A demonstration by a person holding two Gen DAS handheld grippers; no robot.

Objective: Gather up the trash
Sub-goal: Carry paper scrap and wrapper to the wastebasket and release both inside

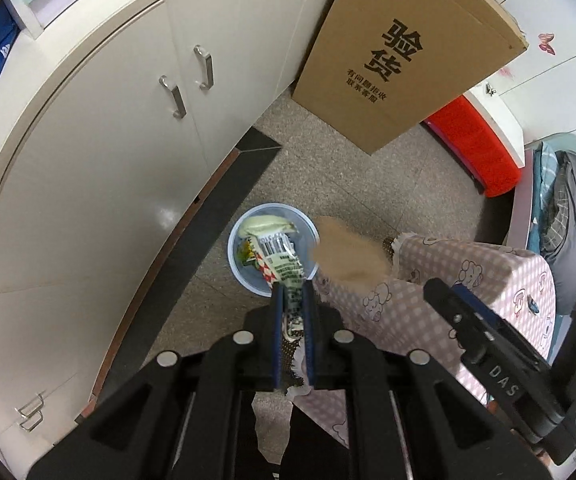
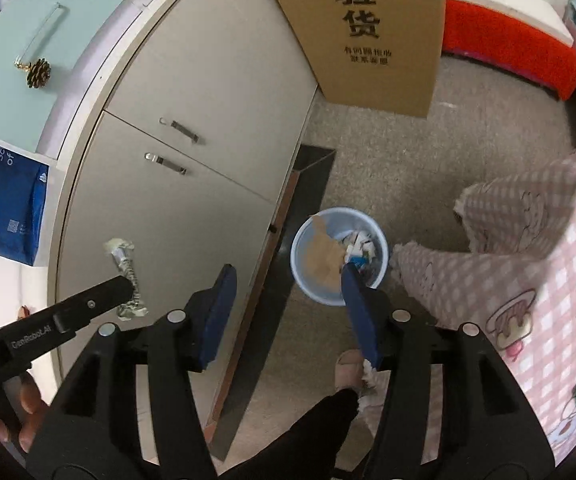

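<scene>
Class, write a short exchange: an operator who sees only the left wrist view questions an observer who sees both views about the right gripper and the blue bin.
Operator: My left gripper pinches a wrapper. Is the right gripper open?
Observer: Yes, its fingers stand wide apart with nothing between them.
Operator: Where is that blurred brown scrap?
Observer: It is over the mouth of the blue bin, right beside one fingertip.
Operator: The wrapper hides much of the bin. What is inside?
Observer: White crumpled scraps lie in it.
</scene>
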